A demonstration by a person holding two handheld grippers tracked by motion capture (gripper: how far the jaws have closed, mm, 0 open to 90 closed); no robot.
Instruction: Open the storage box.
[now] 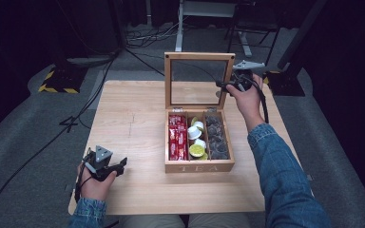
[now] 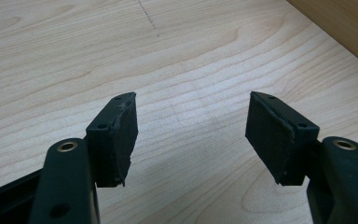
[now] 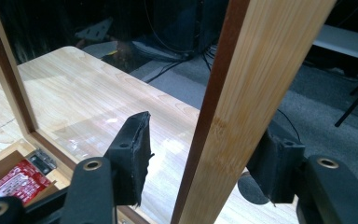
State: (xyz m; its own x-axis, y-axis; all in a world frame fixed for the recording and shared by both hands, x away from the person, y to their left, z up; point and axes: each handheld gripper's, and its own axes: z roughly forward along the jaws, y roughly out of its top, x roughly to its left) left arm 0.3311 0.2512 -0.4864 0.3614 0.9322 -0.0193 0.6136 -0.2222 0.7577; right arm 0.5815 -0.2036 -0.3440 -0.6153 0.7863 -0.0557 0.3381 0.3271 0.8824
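A wooden tea box [image 1: 198, 166] sits on the table [image 1: 133, 118] with its glass-paned lid [image 1: 198, 56] standing upright. Inside are red packets [image 1: 177, 137], white and green capsules [image 1: 197, 137] and dark capsules [image 1: 217, 137]. My right gripper [image 1: 224, 85] is at the lid's right side. In the right gripper view its jaws [image 3: 209, 130] straddle the lid's wooden frame [image 3: 242, 93], with a gap between the left pad and the wood. A red packet [image 3: 16, 179] shows low at the left of that view. My left gripper [image 1: 120, 166] rests open near the table's front left corner, with nothing between its fingers [image 2: 193, 95].
Black cables run across the grey floor to the left and behind the table. A stand base with yellow-black tape [image 1: 57, 80] sits at the back left, and another dark stand [image 1: 290, 76] at the back right. Bare tabletop lies left of the box.
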